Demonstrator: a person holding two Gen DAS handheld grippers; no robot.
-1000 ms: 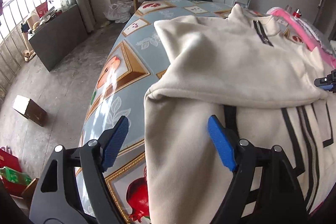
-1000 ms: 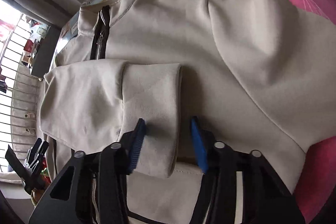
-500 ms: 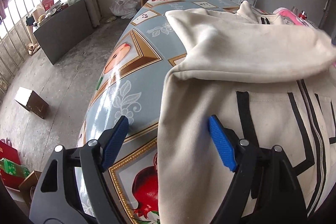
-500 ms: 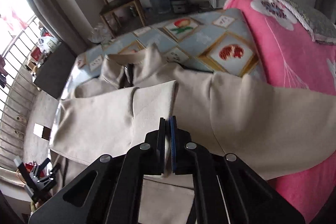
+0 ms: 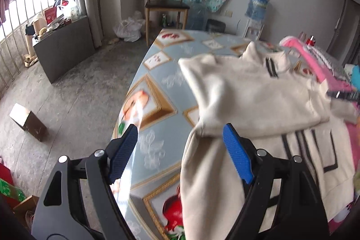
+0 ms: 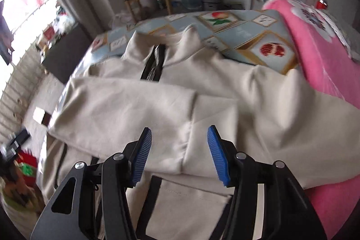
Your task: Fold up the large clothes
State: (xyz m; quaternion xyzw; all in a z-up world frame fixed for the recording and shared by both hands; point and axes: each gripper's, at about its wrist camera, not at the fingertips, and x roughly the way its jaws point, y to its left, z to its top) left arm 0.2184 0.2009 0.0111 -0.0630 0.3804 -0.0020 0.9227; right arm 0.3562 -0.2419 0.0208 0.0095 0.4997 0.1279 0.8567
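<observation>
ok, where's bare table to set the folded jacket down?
Free: patterned tabletop left of the cream jacket, out to the table's edge, plus the far strip beyond its collar. Crowded: right side, where the pink blanket butts against the jacket.

Your work surface is a table (image 5: 157, 87) covered with a glossy light-blue cloth printed with gold-framed fruit panels. It fills the centre of both wrist views. Directly on it lies a cream zip-neck sweatshirt (image 5: 247, 91), spread from centre to lower right, collar toward the upper right, one sleeve folded across the body. A pink blanket (image 6: 315, 55) lies at the right edge of the frame, touching the sweatshirt.
</observation>
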